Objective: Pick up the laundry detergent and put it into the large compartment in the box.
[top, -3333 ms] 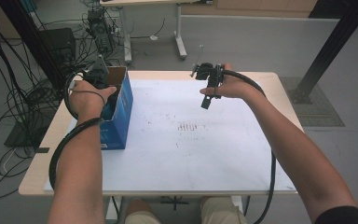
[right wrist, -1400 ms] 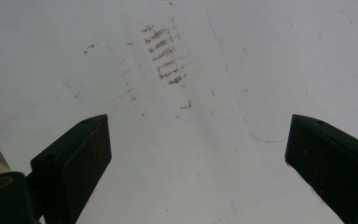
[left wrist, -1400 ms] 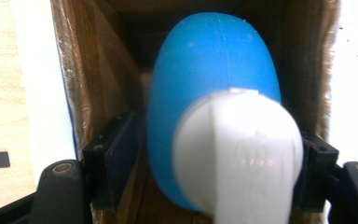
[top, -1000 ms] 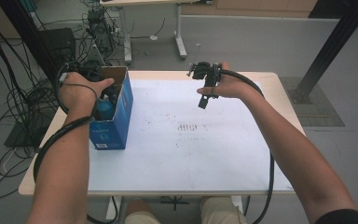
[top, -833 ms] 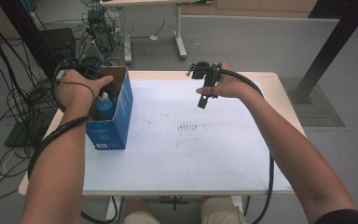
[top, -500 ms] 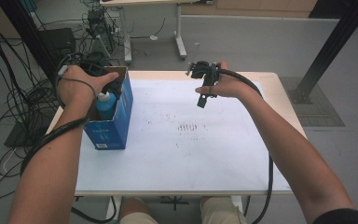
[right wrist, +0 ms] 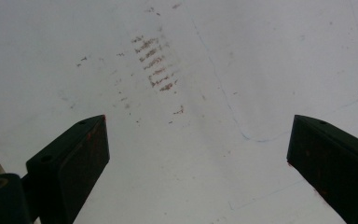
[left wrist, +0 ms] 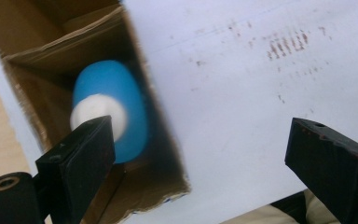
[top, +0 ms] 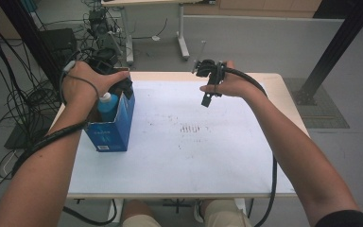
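White sheeting covers the counter (top: 208,161); at its left edge stands a blue carton (top: 115,127) with a blue bottle (left wrist: 109,109) upright inside, cap up. Left fingers (left wrist: 77,168), just opened wide and empty, hover directly above it; right fingers (right wrist: 72,161), wide and empty, hang well apart.

Left tool (left wrist: 205,154) jaws just opened wide, nothing between; blue white-capped bottle (left wrist: 114,107) inside cardboard box (left wrist: 46,51) below.

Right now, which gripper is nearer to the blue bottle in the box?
Left. The left gripper hangs just above the box, jaws open, nothing between them, the blue bottle below. The right gripper hovers across the table, well away from it.
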`<state>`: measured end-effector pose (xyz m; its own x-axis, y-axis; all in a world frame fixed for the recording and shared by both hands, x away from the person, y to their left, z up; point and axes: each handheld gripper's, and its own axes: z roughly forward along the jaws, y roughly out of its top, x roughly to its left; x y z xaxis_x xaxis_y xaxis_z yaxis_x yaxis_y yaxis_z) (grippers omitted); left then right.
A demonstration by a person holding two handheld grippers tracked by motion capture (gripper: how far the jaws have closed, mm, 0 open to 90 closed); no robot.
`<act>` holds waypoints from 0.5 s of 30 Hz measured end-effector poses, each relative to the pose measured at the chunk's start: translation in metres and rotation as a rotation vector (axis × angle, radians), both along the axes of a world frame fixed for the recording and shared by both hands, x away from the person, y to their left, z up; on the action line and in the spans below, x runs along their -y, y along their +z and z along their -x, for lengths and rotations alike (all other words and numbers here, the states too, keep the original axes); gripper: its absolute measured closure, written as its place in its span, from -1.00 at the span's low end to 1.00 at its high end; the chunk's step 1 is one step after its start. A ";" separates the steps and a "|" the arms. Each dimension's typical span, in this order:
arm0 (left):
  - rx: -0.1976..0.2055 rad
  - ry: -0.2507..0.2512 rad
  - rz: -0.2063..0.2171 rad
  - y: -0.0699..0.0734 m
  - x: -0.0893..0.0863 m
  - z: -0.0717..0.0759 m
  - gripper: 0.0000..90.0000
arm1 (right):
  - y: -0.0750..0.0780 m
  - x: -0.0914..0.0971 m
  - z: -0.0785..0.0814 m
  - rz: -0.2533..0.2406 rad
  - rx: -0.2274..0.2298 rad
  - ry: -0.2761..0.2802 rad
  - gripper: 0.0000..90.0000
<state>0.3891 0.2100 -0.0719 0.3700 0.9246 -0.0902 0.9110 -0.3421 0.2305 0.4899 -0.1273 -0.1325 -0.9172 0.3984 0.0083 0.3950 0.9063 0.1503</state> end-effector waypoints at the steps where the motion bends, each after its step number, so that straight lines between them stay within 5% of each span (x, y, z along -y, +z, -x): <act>1: -0.001 -0.025 -0.002 0.000 0.003 0.000 -0.81 | 0.000 0.001 -0.001 -0.003 0.003 0.001 -0.88; 15: -0.008 -0.234 -0.004 0.004 0.038 0.002 -0.82 | -0.003 0.006 -0.009 -0.003 0.001 -0.029 -0.89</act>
